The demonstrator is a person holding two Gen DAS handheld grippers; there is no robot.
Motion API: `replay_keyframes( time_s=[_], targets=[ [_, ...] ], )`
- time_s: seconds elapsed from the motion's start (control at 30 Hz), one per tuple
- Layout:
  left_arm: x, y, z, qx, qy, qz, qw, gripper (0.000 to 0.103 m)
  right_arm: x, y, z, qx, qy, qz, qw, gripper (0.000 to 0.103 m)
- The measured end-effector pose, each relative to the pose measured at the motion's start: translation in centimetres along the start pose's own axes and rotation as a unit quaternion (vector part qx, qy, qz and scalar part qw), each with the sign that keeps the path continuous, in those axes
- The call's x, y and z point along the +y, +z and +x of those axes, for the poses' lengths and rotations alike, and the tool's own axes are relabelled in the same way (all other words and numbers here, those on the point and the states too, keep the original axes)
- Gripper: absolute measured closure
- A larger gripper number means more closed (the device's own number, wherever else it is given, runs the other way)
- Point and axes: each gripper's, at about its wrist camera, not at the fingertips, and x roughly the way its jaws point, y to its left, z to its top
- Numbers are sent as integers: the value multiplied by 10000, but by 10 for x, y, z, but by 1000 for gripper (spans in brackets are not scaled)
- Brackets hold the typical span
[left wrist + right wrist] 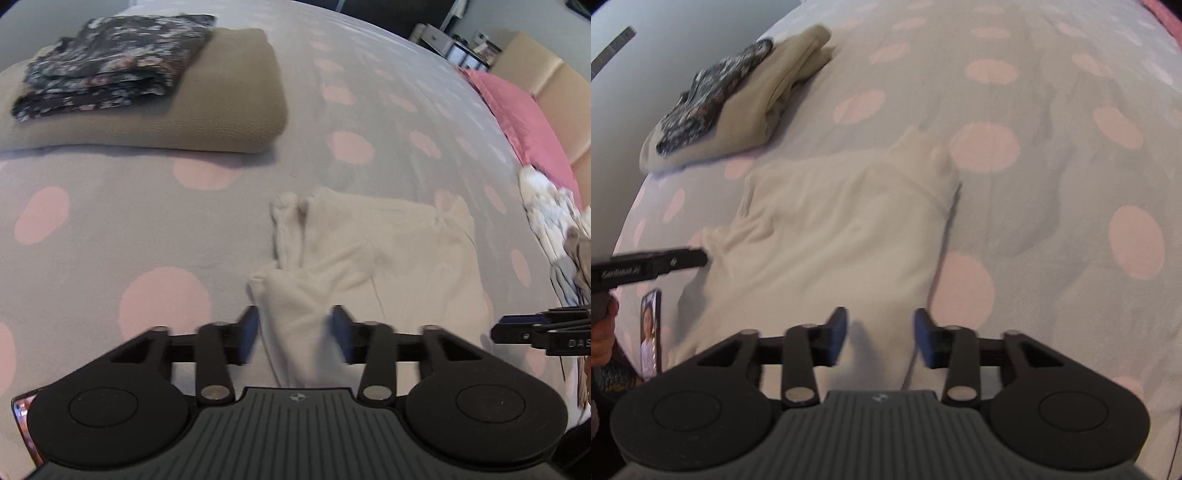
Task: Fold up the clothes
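Off to my far left and well ahead of my left gripper (295,334) sits the finished stack, a dark flowery garment (110,62) folded on top of a folded tan one (207,107); I judge they are parked up there so the middle of the spotted bedspread (92,206) stays free for the piece in hand. That piece, the cream top (388,258), lies flat on the bed right under both my tools, partly folded, with its narrow ends bunched up just ahead of the left one. My left gripper stands released: the blue pads (249,332) are parted, and a ridge of the cream cloth runs up between them, close to both, though the blur keeps me from saying whether either brushes it; nothing is pinched. I take it the cloth lies so because this fold is laid down and let go. My right gripper (881,334) is likewise loose, its pads apart with the near edge of the cream top lying slack between and beneath them, most of the top spreading ahead and to its left. Further right, past the top, a pink pillow (517,122) and a heap of pale unfolded clothes (554,229) wait at the bed's edge, near my right tool, so I reckon more folding is left
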Motion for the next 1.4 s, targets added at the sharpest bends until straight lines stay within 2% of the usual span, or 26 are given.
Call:
replay_keyframes(
  time_s=[0.07,0.13,0.27,0.4,0.63,0.8,0.83,0.87,0.93,0.97,1.03,1.4],
  targets=[
    [4,-2,4,69,-172,-119,9998,54,-8,4,0,-124,-102,172,9997,46],
    [6,-5,10,62,-318,-176,9993,54,-18,6,5,-126,19,433,9990,45],
    [13,-11,25,133,-360,-467,9982,54,-34,9,17,-127,309,953,9949,45],
    [20,-14,38,127,-623,-830,9945,53,-37,12,33,-65,475,1138,9923,45],
    [13,-7,48,3,-595,-521,9969,51,-35,19,49,-242,574,1115,9918,43],
    [9,-1,51,-130,-582,-487,9970,55,-39,30,57,-322,714,1352,9877,44],
    [8,0,52,-150,-573,-472,9971,59,-38,32,59,-325,732,1373,9873,47],
    [5,1,52,-174,-572,-433,9973,65,-38,34,61,-328,750,1393,9869,58],
    [0,1,50,-254,-572,-284,9976,76,-34,34,61,-344,668,1254,9893,68],
    [-3,1,49,-303,-536,-192,9979,79,-32,34,61,-352,627,1183,9904,79],
    [-7,-1,45,-384,-449,-16,9983,82,-31,34,56,-444,660,1129,9904,86],
    [-28,-27,-17,-1233,-53,469,9912,84,9,33,7,-1156,703,221,9906,90]
  ],
)
